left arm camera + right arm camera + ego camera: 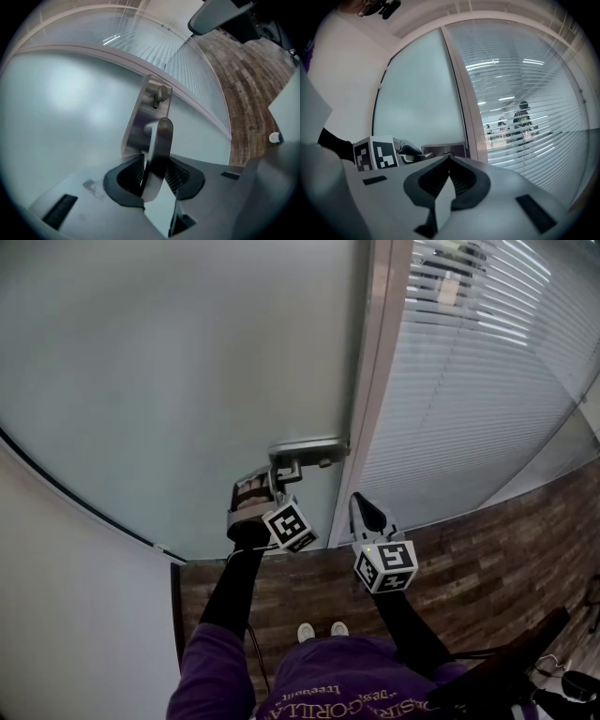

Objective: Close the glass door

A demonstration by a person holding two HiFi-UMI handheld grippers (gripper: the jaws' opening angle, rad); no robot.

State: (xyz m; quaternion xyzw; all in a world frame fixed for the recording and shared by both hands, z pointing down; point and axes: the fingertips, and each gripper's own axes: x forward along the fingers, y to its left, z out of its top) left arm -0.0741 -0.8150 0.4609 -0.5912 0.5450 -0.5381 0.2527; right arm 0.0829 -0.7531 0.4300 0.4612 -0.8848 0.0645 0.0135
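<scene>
At the latch edge of the frosted glass door (169,381), the left gripper (154,165) is shown clamped on the metal lever handle (159,140). Its ribbed pads are pressed on either flat of the lever, which stands between the jaws and runs back to the lock plate (143,110). The door edge is seen close against the aluminium frame (377,381); whether the latch is seated cannot be told. The step is judged best done by a steady, even drive toward the frame, with the grip held firm so that the lever is not twisted out. The right gripper (449,158) is held shut and empty, near the handle on its frame side.
</scene>
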